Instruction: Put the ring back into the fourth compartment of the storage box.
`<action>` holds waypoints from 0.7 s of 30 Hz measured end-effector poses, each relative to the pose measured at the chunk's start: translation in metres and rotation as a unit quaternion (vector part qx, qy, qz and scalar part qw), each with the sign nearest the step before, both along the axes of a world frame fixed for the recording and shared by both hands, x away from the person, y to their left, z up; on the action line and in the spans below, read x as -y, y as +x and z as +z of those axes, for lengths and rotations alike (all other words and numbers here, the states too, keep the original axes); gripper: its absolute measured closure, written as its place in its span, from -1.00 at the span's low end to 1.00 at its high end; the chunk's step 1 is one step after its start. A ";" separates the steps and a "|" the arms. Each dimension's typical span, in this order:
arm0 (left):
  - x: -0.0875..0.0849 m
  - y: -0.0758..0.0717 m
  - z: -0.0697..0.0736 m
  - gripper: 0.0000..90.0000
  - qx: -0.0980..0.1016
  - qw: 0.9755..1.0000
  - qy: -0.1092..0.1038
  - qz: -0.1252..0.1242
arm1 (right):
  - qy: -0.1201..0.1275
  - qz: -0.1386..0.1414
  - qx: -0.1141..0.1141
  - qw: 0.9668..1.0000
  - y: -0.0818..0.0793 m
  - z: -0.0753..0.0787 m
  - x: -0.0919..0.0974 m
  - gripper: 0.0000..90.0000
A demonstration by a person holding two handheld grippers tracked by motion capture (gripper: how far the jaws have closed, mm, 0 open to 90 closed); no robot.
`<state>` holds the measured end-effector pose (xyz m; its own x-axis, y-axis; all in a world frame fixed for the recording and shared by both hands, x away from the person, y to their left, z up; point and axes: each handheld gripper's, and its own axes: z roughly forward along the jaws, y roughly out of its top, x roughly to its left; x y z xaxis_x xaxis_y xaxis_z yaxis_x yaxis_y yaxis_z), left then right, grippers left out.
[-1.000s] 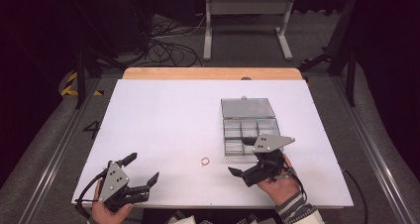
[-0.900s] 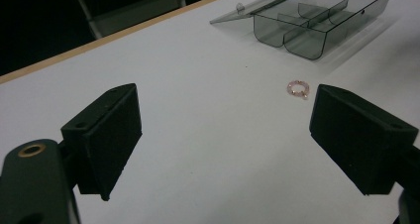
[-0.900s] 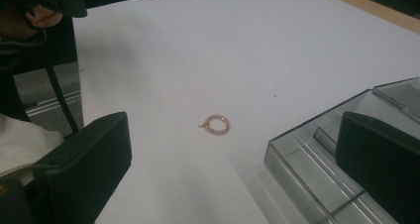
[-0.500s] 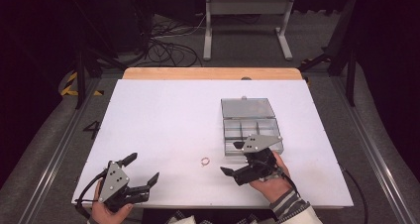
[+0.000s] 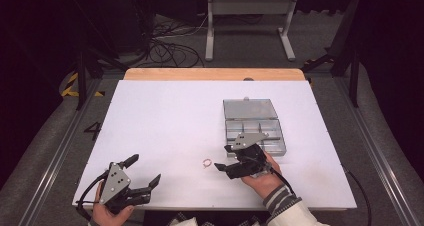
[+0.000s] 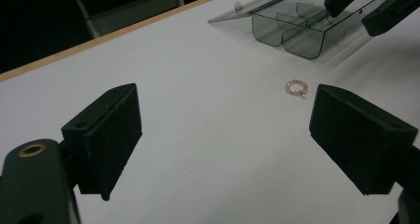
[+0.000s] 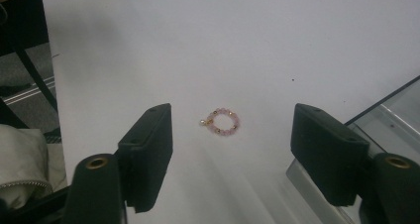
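Note:
A small pink bead ring (image 5: 206,163) (image 6: 296,88) (image 7: 223,122) lies flat on the white table (image 5: 170,121). My right gripper (image 5: 224,157) (image 7: 232,149) is open just right of the ring and points at it; the ring lies a little ahead of its jaws, apart from both. My left gripper (image 5: 142,170) (image 6: 225,130) stands open and empty near the table's front left corner, well away from the ring. In the left gripper view the right gripper (image 6: 369,6) appears far off, in front of the box.
A clear plastic compartment box (image 5: 255,128) (image 6: 297,26) with its lid folded back stands right of centre, just behind the right hand; its corner (image 7: 391,120) sits beside the right jaw. Cables and a metal stand lie on the floor beyond the table's wooden far edge (image 5: 215,74).
The right gripper has moved left and slightly forward from the box's front toward the bead ring. The left gripper has stayed in place.

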<state>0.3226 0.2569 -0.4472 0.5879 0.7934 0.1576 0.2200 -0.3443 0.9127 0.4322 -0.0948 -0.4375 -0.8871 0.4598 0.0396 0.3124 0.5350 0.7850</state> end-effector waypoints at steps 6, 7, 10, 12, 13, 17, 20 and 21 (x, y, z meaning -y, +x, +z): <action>0.000 0.000 0.000 -0.70 0.000 1.000 0.000 -0.001 | -0.009 -0.002 -0.010 1.000 0.007 -0.007 -0.011 -0.09; 0.000 0.000 0.000 -0.70 0.000 1.000 0.000 -0.001 | -0.011 -0.005 -0.012 1.000 0.009 -0.009 -0.015 -0.05; 0.000 0.000 0.000 -0.70 0.000 1.000 0.000 0.000 | -0.015 -0.006 -0.017 1.000 0.011 -0.012 -0.019 0.01; 0.000 0.000 0.000 -0.70 0.000 1.000 0.001 0.000 | -0.020 -0.009 -0.018 1.000 0.013 -0.014 -0.022 0.04; 0.000 0.000 0.000 -0.70 0.000 1.000 0.001 0.000 | -0.020 -0.009 -0.018 1.000 0.013 -0.014 -0.022 0.04; 0.000 0.000 0.000 -0.70 0.000 1.000 0.001 -0.001 | -0.029 -0.015 -0.020 0.999 0.014 -0.018 -0.028 0.09; 0.000 0.000 0.000 -0.70 0.000 1.000 0.001 0.000 | -0.035 -0.018 -0.020 0.999 0.016 -0.021 -0.034 0.13; 0.000 0.000 0.000 -0.70 0.000 1.000 0.001 0.000 | -0.037 -0.018 -0.020 0.999 0.017 -0.022 -0.035 0.13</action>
